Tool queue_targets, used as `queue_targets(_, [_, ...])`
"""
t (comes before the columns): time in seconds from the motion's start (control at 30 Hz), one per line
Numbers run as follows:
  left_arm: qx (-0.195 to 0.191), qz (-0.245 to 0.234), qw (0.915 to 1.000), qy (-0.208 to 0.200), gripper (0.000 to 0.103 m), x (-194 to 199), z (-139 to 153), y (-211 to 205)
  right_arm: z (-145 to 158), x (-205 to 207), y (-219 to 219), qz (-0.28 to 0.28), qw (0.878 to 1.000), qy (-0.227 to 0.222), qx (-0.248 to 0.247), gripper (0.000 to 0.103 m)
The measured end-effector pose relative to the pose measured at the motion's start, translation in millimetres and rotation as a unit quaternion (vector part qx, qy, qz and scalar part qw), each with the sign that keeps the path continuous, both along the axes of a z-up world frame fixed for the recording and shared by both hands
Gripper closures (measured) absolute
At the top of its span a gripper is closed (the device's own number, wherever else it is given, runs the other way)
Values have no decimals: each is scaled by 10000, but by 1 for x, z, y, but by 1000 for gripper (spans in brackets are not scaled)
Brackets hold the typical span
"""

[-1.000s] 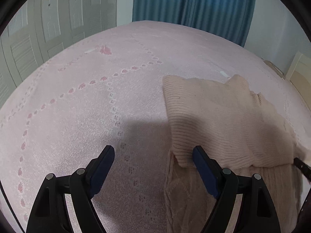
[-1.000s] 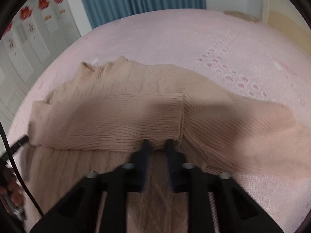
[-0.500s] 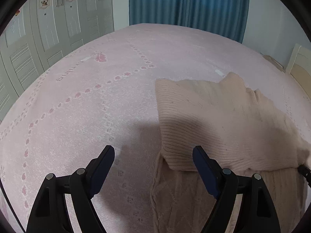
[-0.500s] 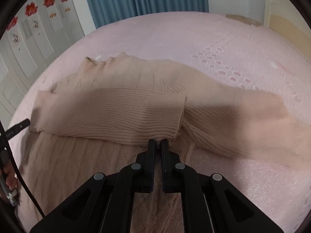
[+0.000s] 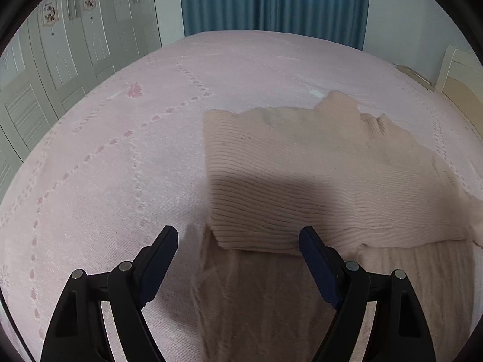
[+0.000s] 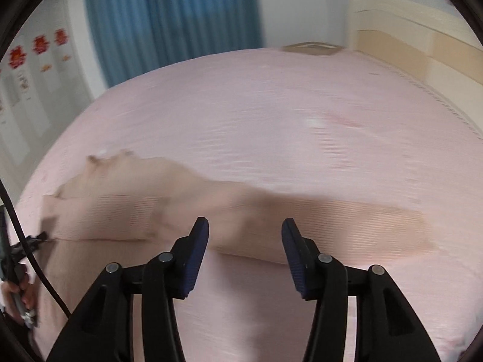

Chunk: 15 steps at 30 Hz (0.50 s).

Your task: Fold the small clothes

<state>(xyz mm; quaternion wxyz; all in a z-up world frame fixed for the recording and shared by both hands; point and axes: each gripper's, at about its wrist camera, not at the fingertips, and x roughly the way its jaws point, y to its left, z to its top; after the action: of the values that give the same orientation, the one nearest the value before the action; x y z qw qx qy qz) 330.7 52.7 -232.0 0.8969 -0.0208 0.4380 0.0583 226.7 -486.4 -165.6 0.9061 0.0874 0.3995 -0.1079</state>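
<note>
**Right tool lets go of the sleeve and pulls back**

Since a second ago, our right tool (image 6: 245, 226) has left the folded sleeve cuff it was pinching and swung away to the right and upward; its jaws have just been opening and now stand spread with nothing between them, only the pink bed cover (image 6: 271, 126) showing in the gap. Our left tool (image 5: 238, 236) has drifted a little sideways, jaws spread wide as before and gripping nothing.

Nearest the left tool, the cable-knit body of the beige sweater (image 5: 302, 163) lies flat on the bed under and between its fingers. Just ahead of the fingertips sits the ribbed sleeve, folded across the body, its lower edge lying just in front of the right finger. Farther ahead and to the right is the collar.

From the right tool, the view is blurred. The other sleeve stretches flat across the cover just ahead of both fingertips and on to the right. Off to the left, the folded sleeve and collar lie well apart from the tool. At the far left edge we see a hand (image 6: 21, 289) on the left tool's handle, with a black cable (image 6: 33, 265) beside it. Beyond the bed stand a blue curtain (image 6: 172, 15) and a cream headboard (image 6: 416, 39).
</note>
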Motion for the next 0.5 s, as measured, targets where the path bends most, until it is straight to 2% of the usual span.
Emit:
queue_targets(0.2, [-69,119,9998,-115,21,-3,1,-8,-19,-42,-75,-596,9980,67,210,52])
queue_targets(0.33, [113,138,9998,-81,21,-3,-2,-13,-45,-46,-104,-806,9958,181,396,52])
queue_targets(0.5, [207,190,9994,-207,21,-5,1,-14,-80,-38,-134,-1064,9897,387,879,52])
